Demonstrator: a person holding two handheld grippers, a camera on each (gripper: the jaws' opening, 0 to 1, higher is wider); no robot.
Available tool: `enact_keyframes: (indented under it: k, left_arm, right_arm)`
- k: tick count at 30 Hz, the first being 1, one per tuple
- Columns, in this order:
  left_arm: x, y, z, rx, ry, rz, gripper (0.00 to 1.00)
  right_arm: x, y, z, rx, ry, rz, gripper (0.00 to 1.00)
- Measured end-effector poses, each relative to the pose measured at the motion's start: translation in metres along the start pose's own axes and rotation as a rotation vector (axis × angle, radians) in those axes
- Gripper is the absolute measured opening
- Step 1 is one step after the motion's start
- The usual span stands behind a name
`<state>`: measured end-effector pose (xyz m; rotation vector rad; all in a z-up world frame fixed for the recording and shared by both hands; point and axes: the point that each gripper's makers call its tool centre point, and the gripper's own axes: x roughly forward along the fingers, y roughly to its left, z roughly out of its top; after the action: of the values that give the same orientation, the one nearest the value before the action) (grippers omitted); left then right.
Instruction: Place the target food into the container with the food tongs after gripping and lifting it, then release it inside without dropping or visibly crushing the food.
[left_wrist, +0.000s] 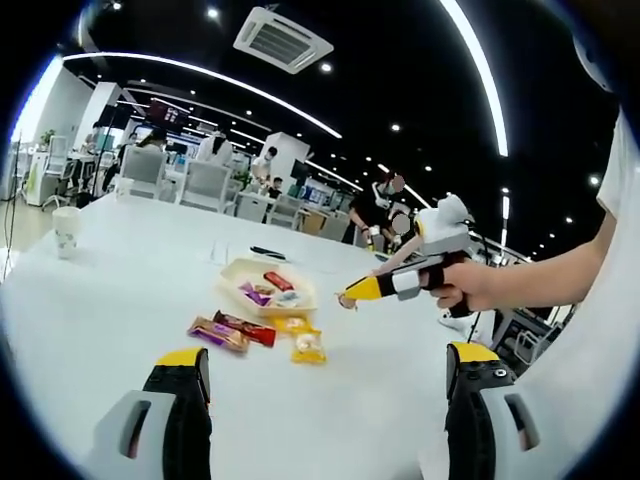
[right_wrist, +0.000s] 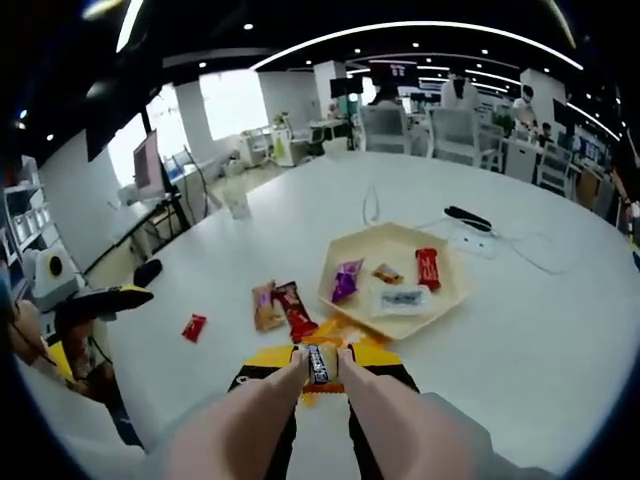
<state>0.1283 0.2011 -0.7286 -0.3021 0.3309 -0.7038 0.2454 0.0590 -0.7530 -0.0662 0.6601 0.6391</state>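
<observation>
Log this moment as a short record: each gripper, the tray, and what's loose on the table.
right gripper: shut on small dark-wrapped candy, held above the table
left gripper: open, holding nothing
tray: cream, hexagonal; holds purple, red, orange and clear packets
loose on white table: brown and red bars, small red packet

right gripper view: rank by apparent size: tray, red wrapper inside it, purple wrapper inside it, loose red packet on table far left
1. Beige hexagonal tray, clearly the largest.
2. Red wrapper and purple wrapper in the tray: look about alike, no ranking.
3. Small red packet on the white table: looks smallest, slightly.
</observation>
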Motion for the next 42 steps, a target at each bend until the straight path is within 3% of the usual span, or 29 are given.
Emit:
enact_keyframes:
  k: [24,42]
  left_arm:
    - [0.008,-0.002,0.003,0.009,0.014,-0.013,0.99]
    - [0.008,-0.004,0.001,0.007,0.010,-0.017,0.99]
  right_arm:
    - [-0.008,-0.024,0.020,0.014,-0.055,-0.062,0.18]
    - [-0.007,-0.029,0.043,0.017,-0.097,-0.090,0.18]
